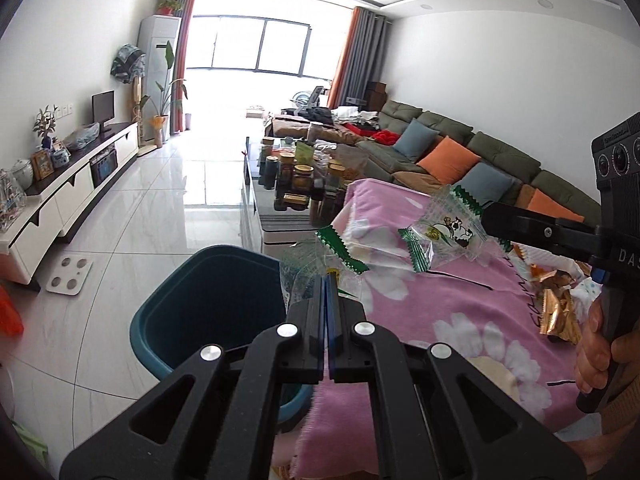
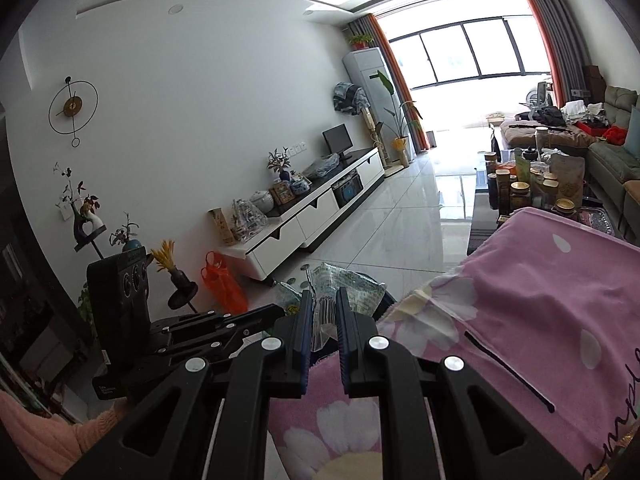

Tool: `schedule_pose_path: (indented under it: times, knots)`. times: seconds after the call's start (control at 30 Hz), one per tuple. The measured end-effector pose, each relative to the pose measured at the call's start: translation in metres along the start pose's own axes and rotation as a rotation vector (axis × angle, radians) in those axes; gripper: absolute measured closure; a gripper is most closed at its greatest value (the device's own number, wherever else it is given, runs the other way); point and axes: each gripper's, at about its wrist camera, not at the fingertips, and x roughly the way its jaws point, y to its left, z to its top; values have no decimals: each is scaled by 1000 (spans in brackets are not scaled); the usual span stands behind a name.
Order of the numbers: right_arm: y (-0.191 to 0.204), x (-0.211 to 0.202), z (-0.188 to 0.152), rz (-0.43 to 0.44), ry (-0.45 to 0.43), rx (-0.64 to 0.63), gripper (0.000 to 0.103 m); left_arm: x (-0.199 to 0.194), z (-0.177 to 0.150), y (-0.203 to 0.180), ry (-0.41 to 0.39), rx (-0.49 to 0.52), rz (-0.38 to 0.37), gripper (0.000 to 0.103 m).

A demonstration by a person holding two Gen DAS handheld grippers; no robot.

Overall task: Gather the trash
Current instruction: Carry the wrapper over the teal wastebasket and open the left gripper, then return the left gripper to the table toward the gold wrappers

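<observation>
My left claw (image 1: 329, 280) is pinched tight on a clear wrapper with green zigzag ends (image 1: 320, 258), jaws fully together with the film caught between the tips. My right claw (image 2: 325, 308) grips a second clear, green-printed wrapper (image 2: 340, 286), jaws slightly apart around the crumpled film; in the left wrist view it enters from 3 o'clock, its wrapper dangling above the pink blanket (image 1: 460, 304).

Both pieces hang free by one end, so I judge they are on their way to the teal bin (image 1: 208, 308), which sits on the floor at 9 o'clock of my left claw, just beside the blanket's hem. Its mouth is open and looks empty.

The blanket edge falls between the claws and the bin, so each wrapper must clear that edge before release. Light film may drift on the way down. The tiled floor (image 1: 152, 216) beyond the bin is open; gold foil wrappers (image 1: 556, 308) lie at 3 o'clock on the blanket.
</observation>
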Motion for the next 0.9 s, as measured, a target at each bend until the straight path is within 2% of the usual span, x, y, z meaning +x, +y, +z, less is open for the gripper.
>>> schedule_pose_path:
  times: [0.27, 0.57, 0.7, 0.9]
  knots:
    - [-1, 73, 3, 53, 118, 36, 92, 24, -6, 50, 58, -42, 78, 102]
    - [-14, 132, -4, 29, 249, 106, 89, 67, -16, 76, 129, -98, 98, 100]
    - [-15, 139, -3, 14, 258, 117, 79, 87, -18, 78, 158, -120, 100, 84]
    - [-15, 123, -1, 6, 224, 114, 75, 90, -19, 70, 150, -128, 98, 75]
